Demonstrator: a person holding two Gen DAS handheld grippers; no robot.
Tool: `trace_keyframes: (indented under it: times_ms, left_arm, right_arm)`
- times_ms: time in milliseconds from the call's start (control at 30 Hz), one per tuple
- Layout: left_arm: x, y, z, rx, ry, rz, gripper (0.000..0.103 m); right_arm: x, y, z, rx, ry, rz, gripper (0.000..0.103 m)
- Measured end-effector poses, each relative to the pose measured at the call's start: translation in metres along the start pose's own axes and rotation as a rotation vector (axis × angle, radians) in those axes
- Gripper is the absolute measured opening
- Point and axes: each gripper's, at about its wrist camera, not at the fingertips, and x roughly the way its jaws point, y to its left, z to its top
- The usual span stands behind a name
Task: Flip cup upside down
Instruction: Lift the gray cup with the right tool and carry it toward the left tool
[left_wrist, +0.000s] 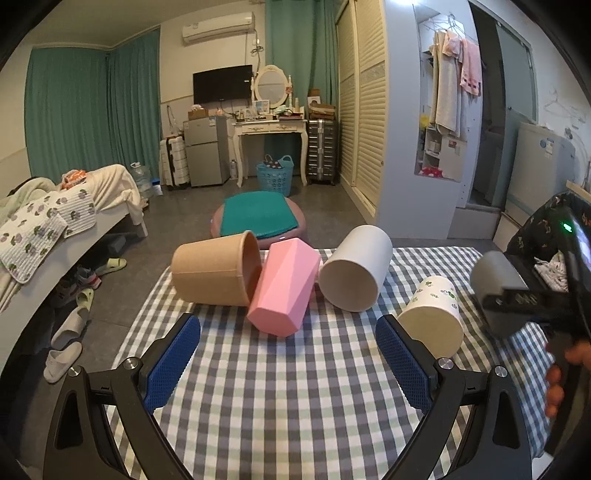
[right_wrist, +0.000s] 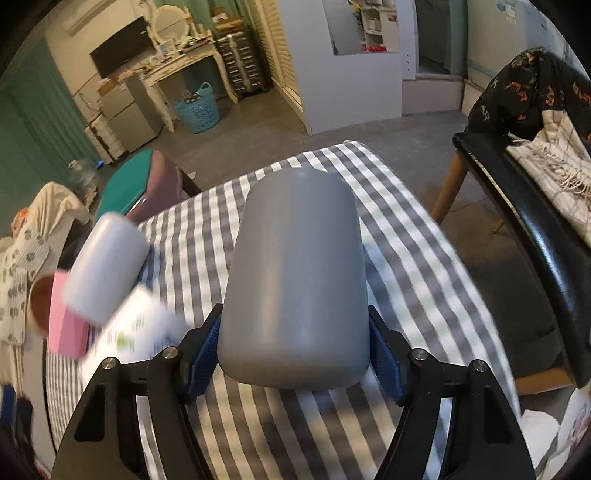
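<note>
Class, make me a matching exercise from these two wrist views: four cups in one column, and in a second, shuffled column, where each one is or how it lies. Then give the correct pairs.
Column 1
1. grey cup
2. pink cup
3. brown cup
4. leaf-print cup

Column 2
A. lying on its side at the left end of the row, on the checked cloth
B. held between the fingers of the right gripper
C. faceted, lying against the brown cup
D. lying just in front of the left gripper's right finger

Pairs: 1-B, 2-C, 3-A, 4-D
</note>
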Motion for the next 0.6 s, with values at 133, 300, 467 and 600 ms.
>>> trace_keyframes:
  times_ms: [133,300,467,600]
  left_arm:
    - [-0.01,0.004,-0.008,-0.018,0.007,0.011,0.099]
    - [-0.025,0.015,-0.021,-0.039,0.01,0.032,0.099]
    - [-0.032,0.035,-0.033,-0.08,0.023,0.071,0.099]
    - [-0.038,0.052,-0.042,-0.102,0.029,0.101,0.099]
  right_arm:
    - [-0.029,0.004,-0.034,-0.054,-0.018,0.054,0.071]
    - [-0.073,0.033,-0.082,-0.16,-0.05,0.131,0.071]
    - [-0.093,0.088,-0.117,-0.319,-0.058,0.218,0.071]
    - [-0.08,0.12,-0.139,-0.393,-0.047,0.195,0.071]
